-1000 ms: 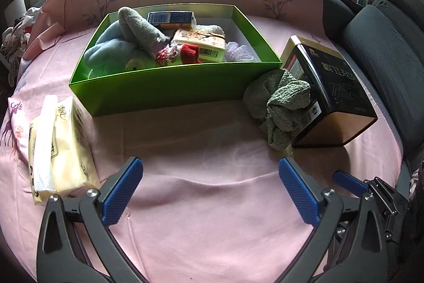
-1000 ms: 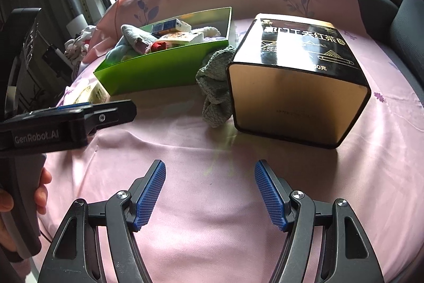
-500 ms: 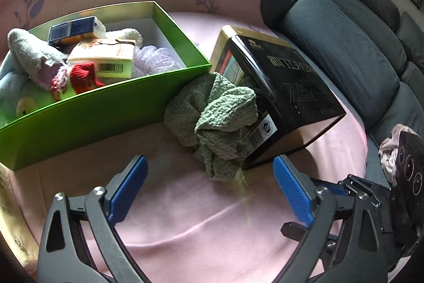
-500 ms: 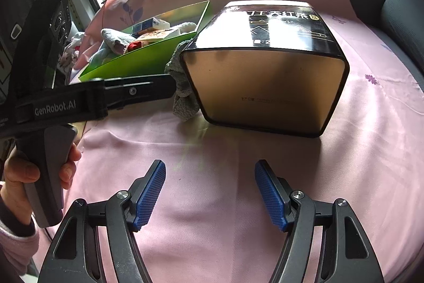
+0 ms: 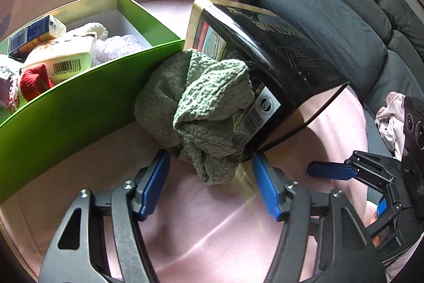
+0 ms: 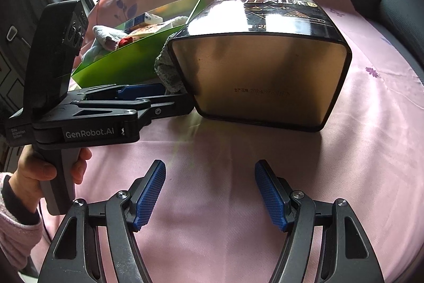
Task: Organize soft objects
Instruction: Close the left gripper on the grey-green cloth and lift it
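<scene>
The left gripper (image 5: 209,182) is sitting low over the pink sheet (image 5: 201,224), its jaws spread wide, with the ribbed blue pads (image 5: 155,184) flanking the lower tail of the green cloth (image 5: 201,102). The pads are lying just beside the cloth, and I cannot tell whether either is touching it. The cloth is a crumpled, nubbly terry bundle, wedged between the smooth wall of the green box (image 5: 66,121) and the glossy black tin (image 5: 281,62), leaning against both.

The box is a shallow rectangular card tray with a white inside. It is holding a white crocheted piece (image 5: 116,44), a cream packet (image 5: 63,57) with a barcode, a red knitted bit (image 5: 34,81) and a small blue carton (image 5: 29,36).

The tin is a boxy, round-cornered container lying on its side, its dull gold base (image 6: 259,78) facing the right wrist camera and gold lettering showing on its shiny black top.

The right gripper (image 6: 210,192) is hovering over bare sheet in front of the tin, jaws wide and gripping nothing. In its view a hand (image 6: 39,174) in a pink fuzzy sleeve is holding the left gripper's grey handle. A grey ribbed sofa (image 5: 344,25) is curving behind the bed.
</scene>
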`<state>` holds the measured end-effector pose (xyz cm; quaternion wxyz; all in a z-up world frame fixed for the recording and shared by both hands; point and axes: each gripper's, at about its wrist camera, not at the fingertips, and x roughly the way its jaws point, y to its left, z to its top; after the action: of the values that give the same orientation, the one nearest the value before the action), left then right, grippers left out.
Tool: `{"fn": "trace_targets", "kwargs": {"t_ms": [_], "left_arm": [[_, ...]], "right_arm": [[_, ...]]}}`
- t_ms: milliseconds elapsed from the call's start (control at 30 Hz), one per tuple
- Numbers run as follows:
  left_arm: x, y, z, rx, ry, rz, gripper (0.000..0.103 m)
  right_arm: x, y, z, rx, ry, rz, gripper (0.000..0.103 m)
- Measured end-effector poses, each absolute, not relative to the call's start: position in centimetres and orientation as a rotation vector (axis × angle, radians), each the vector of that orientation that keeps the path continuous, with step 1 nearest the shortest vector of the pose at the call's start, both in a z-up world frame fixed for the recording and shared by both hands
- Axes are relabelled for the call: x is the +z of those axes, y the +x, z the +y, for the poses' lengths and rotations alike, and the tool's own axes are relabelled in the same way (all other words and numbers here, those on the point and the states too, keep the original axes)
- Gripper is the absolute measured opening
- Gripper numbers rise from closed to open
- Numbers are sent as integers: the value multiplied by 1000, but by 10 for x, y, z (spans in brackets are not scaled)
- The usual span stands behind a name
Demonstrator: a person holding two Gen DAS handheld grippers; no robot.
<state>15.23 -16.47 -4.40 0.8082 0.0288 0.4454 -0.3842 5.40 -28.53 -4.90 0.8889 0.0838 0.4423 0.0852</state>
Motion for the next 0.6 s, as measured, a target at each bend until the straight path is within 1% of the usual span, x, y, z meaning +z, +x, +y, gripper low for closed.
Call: {"fn": "trace_targets", "kwargs": {"t_ms": [67,133,200,233,267,300,367,600], "left_arm": [[-46,150,-165,-838,54,955,54],[-47,149,-165,-859,38,958,48],[-46,147,-165,-872,31,953,32],[-45,146,-165,-875,32,950,28],[-45,145,-166,-880,31,947,19],[-43,143,-167,-874,40,939,15],[-39,140,-167,-866,51,931,11],[-32,121,-154,-862,51,928,11]], "right_arm": [[-49,55,-285,177,177,920,70],[-49,55,-285,175,175,920,70],[-49,55,-285,170,175,921,70],[-49,55,-285,168,177,920,70],[-49,56,-285,166,179,921,70],[-49,56,-285,165,180,921,70],[-49,54,-285,163,178,921,70],[-46,53,-284,164,192,916,70]]}}
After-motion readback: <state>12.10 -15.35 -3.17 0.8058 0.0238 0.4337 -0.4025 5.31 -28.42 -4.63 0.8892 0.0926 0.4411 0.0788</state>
